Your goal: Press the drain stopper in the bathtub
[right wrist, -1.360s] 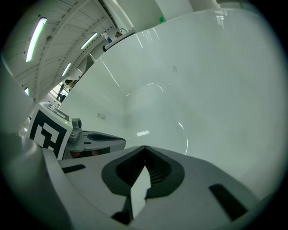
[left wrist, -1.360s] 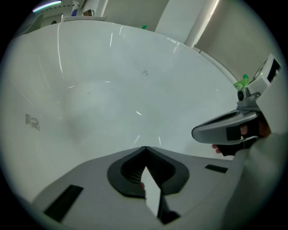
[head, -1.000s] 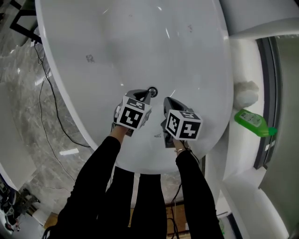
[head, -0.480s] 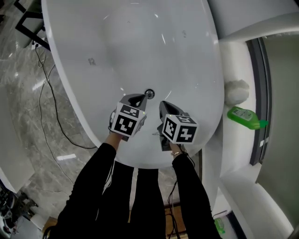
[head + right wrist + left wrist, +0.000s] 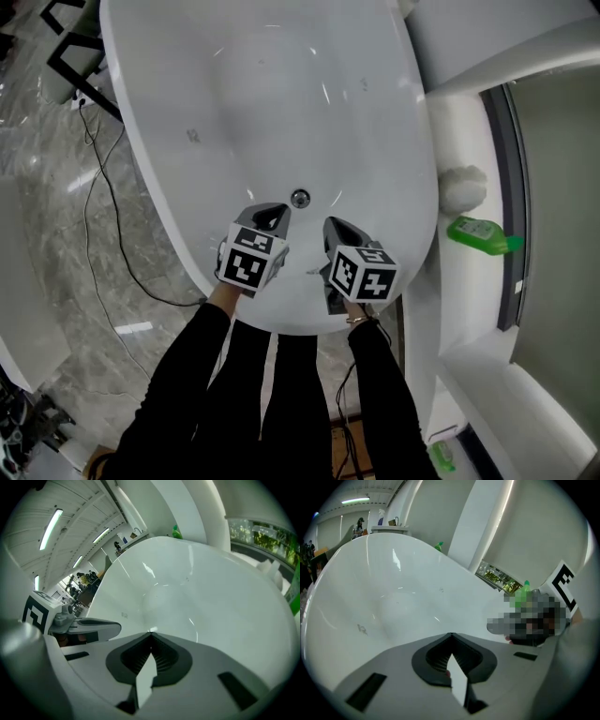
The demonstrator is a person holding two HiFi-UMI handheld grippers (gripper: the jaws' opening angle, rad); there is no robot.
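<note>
White bathtub (image 5: 234, 94), green bottle (image 5: 480, 234) on ledge (image 5: 461, 291)

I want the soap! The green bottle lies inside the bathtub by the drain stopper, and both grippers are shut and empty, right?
No. The head view shows the green bottle on the ledge outside the bathtub, far from the drain stopper. The left gripper and right gripper are shut and empty.

drain stopper (image 5: 300, 198): in bathtub (image 5: 262, 94), just ahead of left gripper (image 5: 276, 216) | right gripper (image 5: 334, 226): beside left | bottle (image 5: 480, 234): right, outside bathtub
</note>
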